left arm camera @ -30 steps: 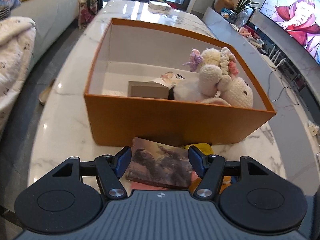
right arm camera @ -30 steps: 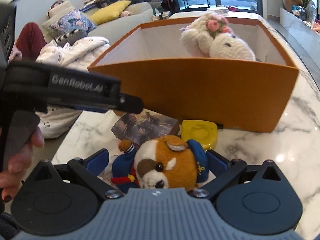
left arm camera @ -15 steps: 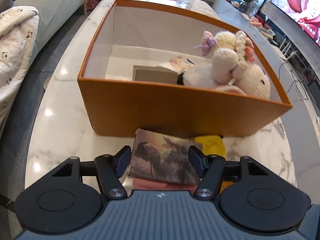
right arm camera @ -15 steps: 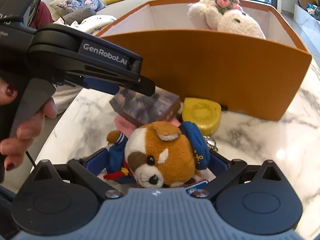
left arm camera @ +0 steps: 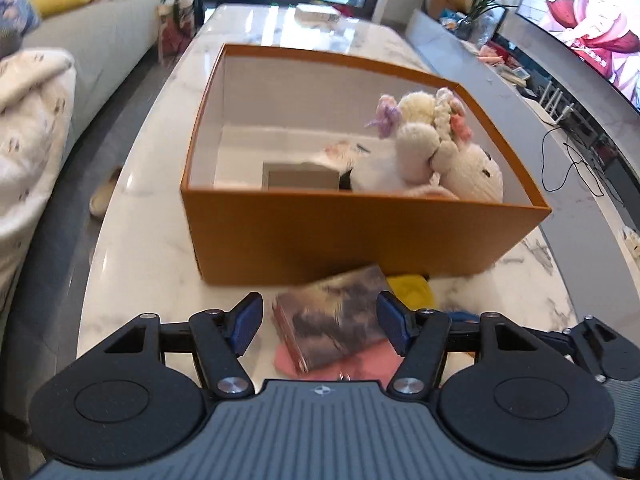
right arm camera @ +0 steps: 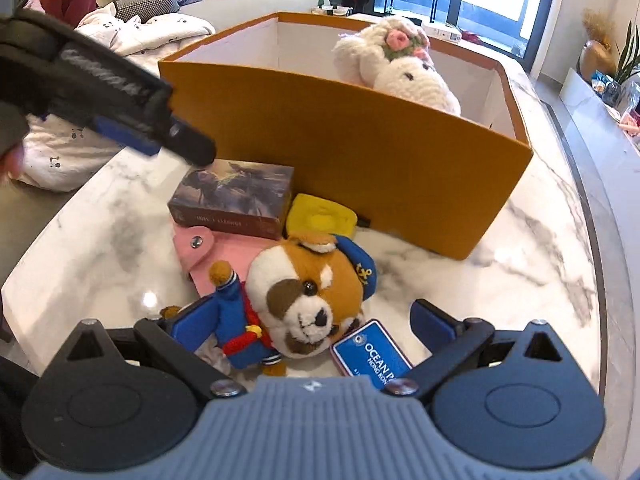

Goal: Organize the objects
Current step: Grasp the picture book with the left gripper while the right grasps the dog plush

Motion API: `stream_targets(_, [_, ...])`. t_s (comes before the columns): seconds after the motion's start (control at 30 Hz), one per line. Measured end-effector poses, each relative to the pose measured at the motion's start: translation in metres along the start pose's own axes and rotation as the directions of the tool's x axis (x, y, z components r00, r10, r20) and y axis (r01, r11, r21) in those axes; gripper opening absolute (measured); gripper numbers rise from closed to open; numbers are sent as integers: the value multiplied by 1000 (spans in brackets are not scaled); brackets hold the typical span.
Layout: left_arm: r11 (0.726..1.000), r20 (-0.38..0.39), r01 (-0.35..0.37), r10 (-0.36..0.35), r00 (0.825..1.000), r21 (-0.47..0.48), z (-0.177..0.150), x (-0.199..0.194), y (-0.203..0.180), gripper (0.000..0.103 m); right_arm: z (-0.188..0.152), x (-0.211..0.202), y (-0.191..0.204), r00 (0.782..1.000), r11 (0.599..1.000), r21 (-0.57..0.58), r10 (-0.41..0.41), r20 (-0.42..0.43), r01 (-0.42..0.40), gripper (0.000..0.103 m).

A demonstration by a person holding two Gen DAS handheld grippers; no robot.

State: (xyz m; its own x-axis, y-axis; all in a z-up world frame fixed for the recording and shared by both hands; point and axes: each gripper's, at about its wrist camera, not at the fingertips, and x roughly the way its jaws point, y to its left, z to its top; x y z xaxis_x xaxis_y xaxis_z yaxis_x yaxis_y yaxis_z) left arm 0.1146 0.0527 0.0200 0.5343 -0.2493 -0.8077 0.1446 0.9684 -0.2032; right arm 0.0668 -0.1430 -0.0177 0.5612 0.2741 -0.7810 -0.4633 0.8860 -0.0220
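Observation:
An orange box [left arm camera: 352, 232] [right arm camera: 360, 140] stands on the marble table and holds a white crochet bunny [left arm camera: 436, 152] [right arm camera: 396, 64] and a small grey box [left arm camera: 304, 178]. In front of it lie a dark picture box [left arm camera: 336, 312] [right arm camera: 236, 196], a pink pouch [left arm camera: 360, 362] [right arm camera: 216, 252], a yellow item [left arm camera: 412, 290] [right arm camera: 320, 216] and a sailor plush dog [right arm camera: 292, 300] with a blue tag [right arm camera: 372, 356]. My left gripper [left arm camera: 320, 324] is open above the picture box. My right gripper [right arm camera: 312, 320] is open around the plush dog.
A sofa with cushions and a blanket [left arm camera: 36, 112] runs along the left. A TV [left arm camera: 588, 20] and a low console with cables [left arm camera: 560, 152] are on the right. The table edge [right arm camera: 600, 240] curves close on the right.
My left gripper has lifted and drawn back from the picture box, which now lies turned on the table. My right gripper has opened wider and pulled back from the plush dog.

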Motion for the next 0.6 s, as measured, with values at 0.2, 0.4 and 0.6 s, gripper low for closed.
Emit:
stream_targets(0.2, [998,-18,54,-53,998,12,13,23,7,74,0,3,5,1000,999,-38,-1,1,1,102])
stream_targets(0.4, [995,-44,86,-84,996,48,17,36,9,74,3,7,0,1000,1000,-9,24,-17,-24,102])
stream_targets(0.6, [991,-103,125,-121,987,38,12,28,10,74,3,7,-8,999,999,23,27,-26,-26,102])
